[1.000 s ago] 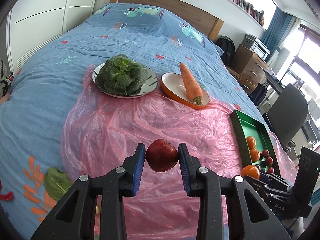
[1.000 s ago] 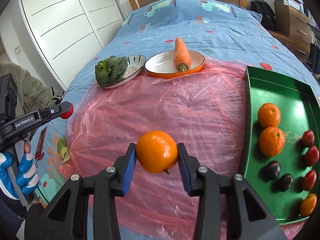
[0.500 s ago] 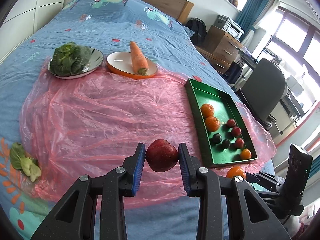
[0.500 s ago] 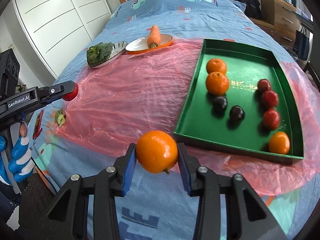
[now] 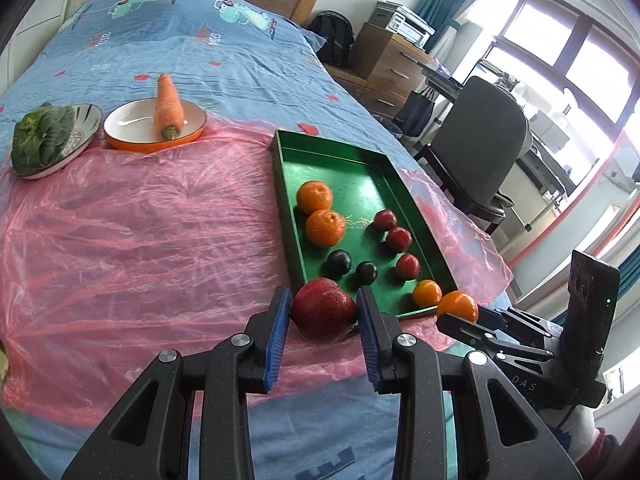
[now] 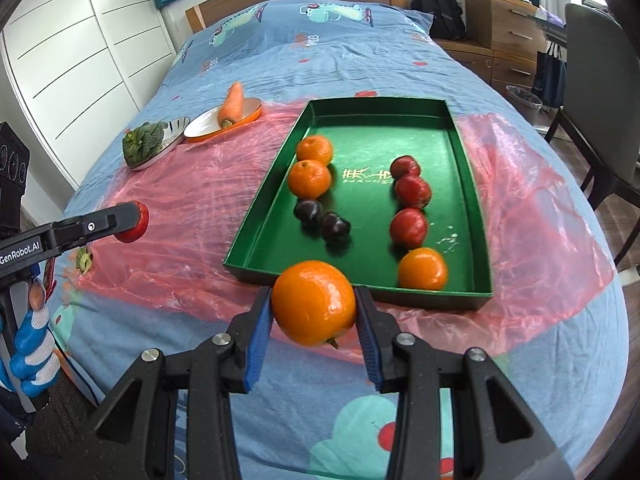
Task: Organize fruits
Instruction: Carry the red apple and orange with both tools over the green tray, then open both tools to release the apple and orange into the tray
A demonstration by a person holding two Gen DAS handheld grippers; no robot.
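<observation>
My left gripper [image 5: 324,316] is shut on a dark red plum [image 5: 323,309], held just short of the near left corner of the green tray [image 5: 280,184]. My right gripper [image 6: 314,312] is shut on an orange [image 6: 314,307], held above the blanket in front of the tray's near rim [image 6: 360,284]. Inside the tray lie three oranges, three red plums and two dark plums. In the left wrist view the right gripper [image 5: 460,312] shows at the lower right with its orange [image 5: 458,305]. In the right wrist view the left gripper [image 6: 134,220] sits at the left edge with the plum [image 6: 134,222].
A pink plastic sheet [image 5: 140,232] covers the blue bed. At the far left stand a bowl of greens [image 5: 44,140] and an orange plate [image 5: 120,128] with a carrot [image 5: 168,104]. A grey chair [image 5: 476,148] and wooden drawers [image 5: 384,64] stand right of the bed. A gloved hand [image 6: 32,340] holds the left gripper.
Both grippers have swung right across the bed toward the green tray, each keeping its fruit. The tray now lies directly ahead of them; the plates have slid to the far left.
</observation>
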